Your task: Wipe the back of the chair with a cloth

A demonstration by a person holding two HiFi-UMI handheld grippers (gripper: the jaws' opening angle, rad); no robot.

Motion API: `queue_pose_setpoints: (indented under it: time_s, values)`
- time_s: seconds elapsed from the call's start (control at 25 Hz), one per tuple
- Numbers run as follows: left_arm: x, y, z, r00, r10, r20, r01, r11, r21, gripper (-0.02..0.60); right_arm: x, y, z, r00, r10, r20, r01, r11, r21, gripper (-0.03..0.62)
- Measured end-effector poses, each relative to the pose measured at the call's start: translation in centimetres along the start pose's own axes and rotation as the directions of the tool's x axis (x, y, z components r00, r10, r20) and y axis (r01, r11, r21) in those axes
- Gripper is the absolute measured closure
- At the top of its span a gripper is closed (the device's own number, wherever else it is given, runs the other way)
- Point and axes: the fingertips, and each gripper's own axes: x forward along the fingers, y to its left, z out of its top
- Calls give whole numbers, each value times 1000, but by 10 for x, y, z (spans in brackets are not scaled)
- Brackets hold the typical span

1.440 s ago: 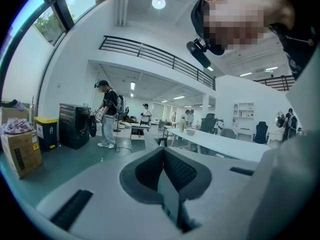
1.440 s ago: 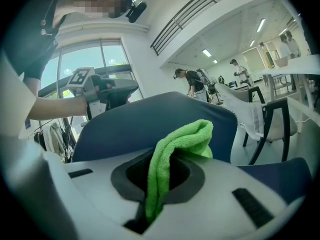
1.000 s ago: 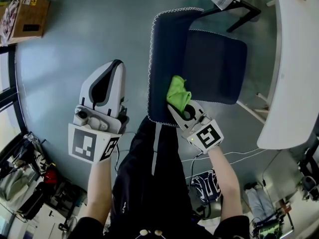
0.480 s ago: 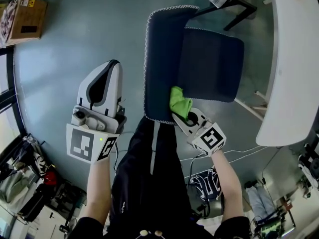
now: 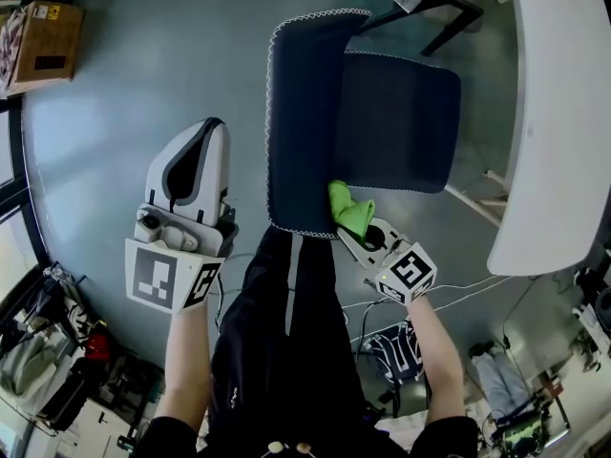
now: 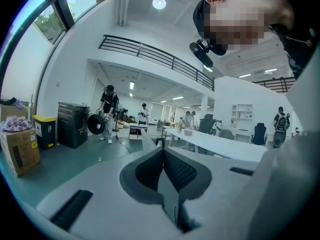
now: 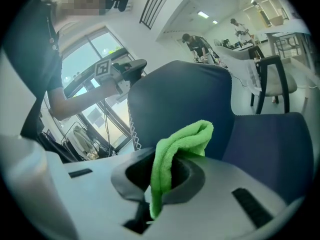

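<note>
The chair's dark blue backrest, edged with white stitching, stands left of its seat in the head view. A green cloth is pinched in my right gripper and rests against the seat-side face of the backrest, close to its near edge. In the right gripper view the cloth sticks up from the shut right gripper in front of the backrest. My left gripper hangs over the floor to the chair's left, shut and empty.
A white table runs along the right, close to the seat. The chair's black base leg shows at the top. A cardboard box sits at the far left. The person's legs stand right behind the backrest; cables and bags lie on the floor nearby.
My right gripper has slid the cloth along the backrest toward its near edge, down in the head view. The left gripper has stayed where it was.
</note>
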Motion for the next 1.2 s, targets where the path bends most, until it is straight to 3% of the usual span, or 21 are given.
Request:
queue_pose_setpoints:
  time_s: [0.2,0.36,0.52,0.72,0.96,1.08,1.2]
  values:
    - [2,0,-1,1000,3,-4,-3,1000,0,575,-6,-7,1,1000,3,10,-4,998,57,576]
    - [-2,5,-3,1000,10,-4,-11,1000,-6,576,-11,-29,41,989,-55,137,44,995,84,576]
    - [-6,9,-7,1000,24,-11,-24,999,-21,576,-10,-61,89,955,-149,256,137,988,64,576]
    - [-9,10,-12,999,29,-23,-30,999,-34,575,-8,-105,137,876,-302,375,282,953,108,576]
    - [-10,10,-18,998,33,-45,-35,998,-45,575,-8,-173,157,720,-523,456,452,852,265,576]
    - [-12,14,-20,998,31,-50,-34,997,-63,575,1,-197,163,681,-574,456,486,819,304,576]
    - [-12,15,-21,999,20,-44,-23,996,-86,575,14,-216,170,662,-594,458,473,805,359,576]
